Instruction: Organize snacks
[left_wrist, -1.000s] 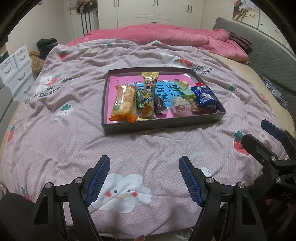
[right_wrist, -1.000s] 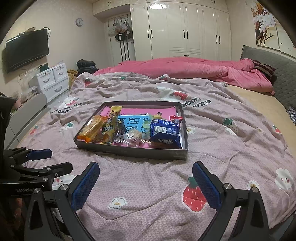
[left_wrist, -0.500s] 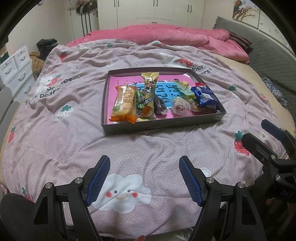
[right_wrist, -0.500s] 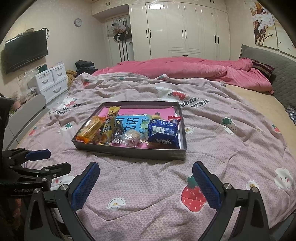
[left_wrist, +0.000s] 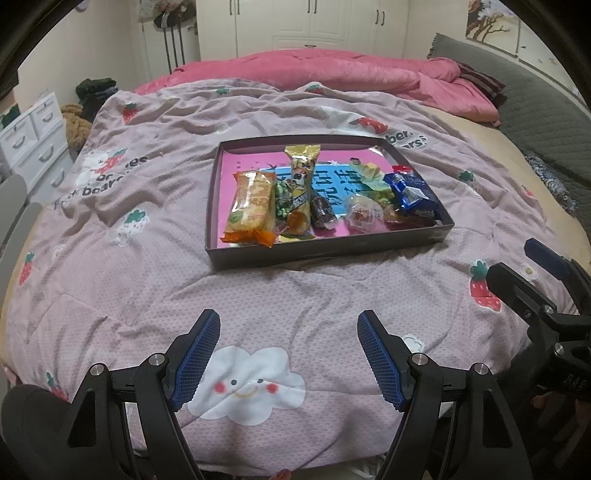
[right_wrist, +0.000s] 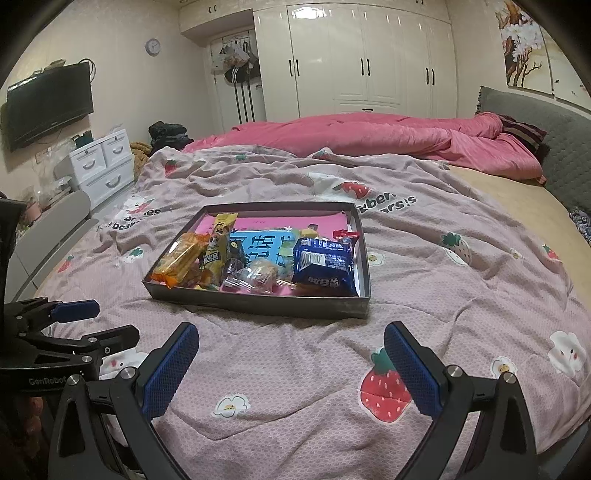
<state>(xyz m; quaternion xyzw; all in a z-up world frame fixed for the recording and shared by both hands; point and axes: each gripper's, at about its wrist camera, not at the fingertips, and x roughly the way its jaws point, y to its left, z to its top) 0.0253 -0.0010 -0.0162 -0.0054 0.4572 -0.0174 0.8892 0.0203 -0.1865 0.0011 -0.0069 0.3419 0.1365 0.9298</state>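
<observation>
A dark shallow box with a pink floor lies on the bed and holds several snacks: an orange pack, a tall yellow pack, a dark brown sweet, a clear wrapped sweet and a blue pack. My left gripper is open and empty, near the bed's front edge, well short of the box. My right gripper is open and empty, just in front of the box. Each gripper shows at the side of the other's view.
The box rests on a pinkish quilt with strawberry and cloud prints. A pink duvet lies bunched at the far side. White drawers and a grey chair stand left of the bed. A grey headboard is at the right.
The right gripper has drifted slightly, so the box sits a little further left and nearer in its view. The left gripper has hardly moved. Both stay open.
</observation>
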